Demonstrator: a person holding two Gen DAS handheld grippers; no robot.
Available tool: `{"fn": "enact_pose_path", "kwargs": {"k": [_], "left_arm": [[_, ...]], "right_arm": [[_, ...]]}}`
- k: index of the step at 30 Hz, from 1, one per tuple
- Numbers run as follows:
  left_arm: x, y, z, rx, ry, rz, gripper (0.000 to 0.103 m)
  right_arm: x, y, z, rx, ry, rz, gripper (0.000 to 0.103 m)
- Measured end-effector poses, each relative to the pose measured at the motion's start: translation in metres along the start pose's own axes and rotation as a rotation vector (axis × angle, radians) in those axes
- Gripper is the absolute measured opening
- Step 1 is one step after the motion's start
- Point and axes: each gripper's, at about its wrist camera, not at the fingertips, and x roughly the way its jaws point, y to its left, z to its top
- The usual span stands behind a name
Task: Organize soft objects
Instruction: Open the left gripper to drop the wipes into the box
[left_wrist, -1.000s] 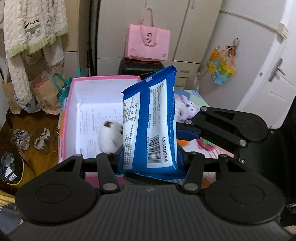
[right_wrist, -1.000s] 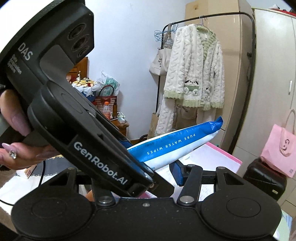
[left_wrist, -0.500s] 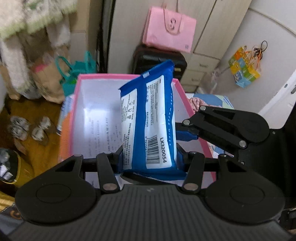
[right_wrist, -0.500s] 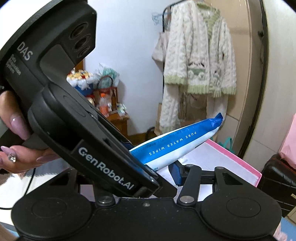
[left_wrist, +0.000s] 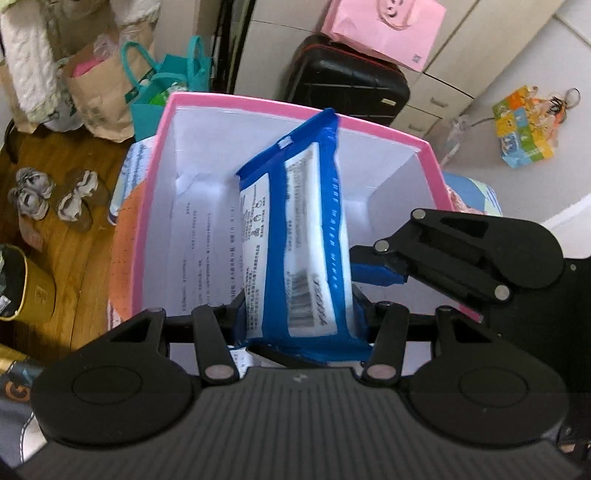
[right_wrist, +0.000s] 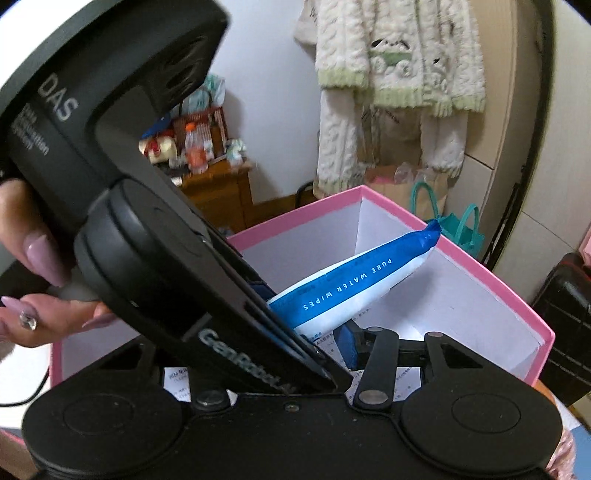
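Note:
A blue and white pack of wet wipes is gripped at its near end by my left gripper, which is shut on it. The pack tilts forward over the open pink box with white inner walls. In the right wrist view the same pack points into the box. The left gripper's body hides most of my right gripper. One blue fingertip shows beside the pack. My right gripper's blue finger touches the pack's right side in the left wrist view.
A black suitcase with a pink bag on it stands behind the box. Paper and teal bags sit left of it. Slippers lie on the wooden floor. A knit jacket hangs on a rack.
Both grippers have tipped down and moved forward over the pink box. The pack now leans into the box instead of standing above it. The white plush is hidden.

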Motion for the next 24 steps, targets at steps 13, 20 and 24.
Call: {"fn": "enact_pose_path", "kwargs": {"k": [13, 20, 24], "left_arm": [[-0.058, -0.007, -0.036, 0.073, -0.185, 0.041, 0.072], [-0.086, -0.011, -0.049, 0.09, -0.231, 0.042, 0.072], [-0.1, -0.015, -0.06, 0.109, -0.251, 0.044, 0.072]], "right_arm": [[-0.01, 0.02, 0.002, -0.086, 0.047, -0.084, 0.055], [-0.02, 0.023, 0.001, -0.064, 0.053, -0.125, 0.055], [-0.034, 0.03, -0.002, -0.062, 0.043, -0.154, 0.055]]}}
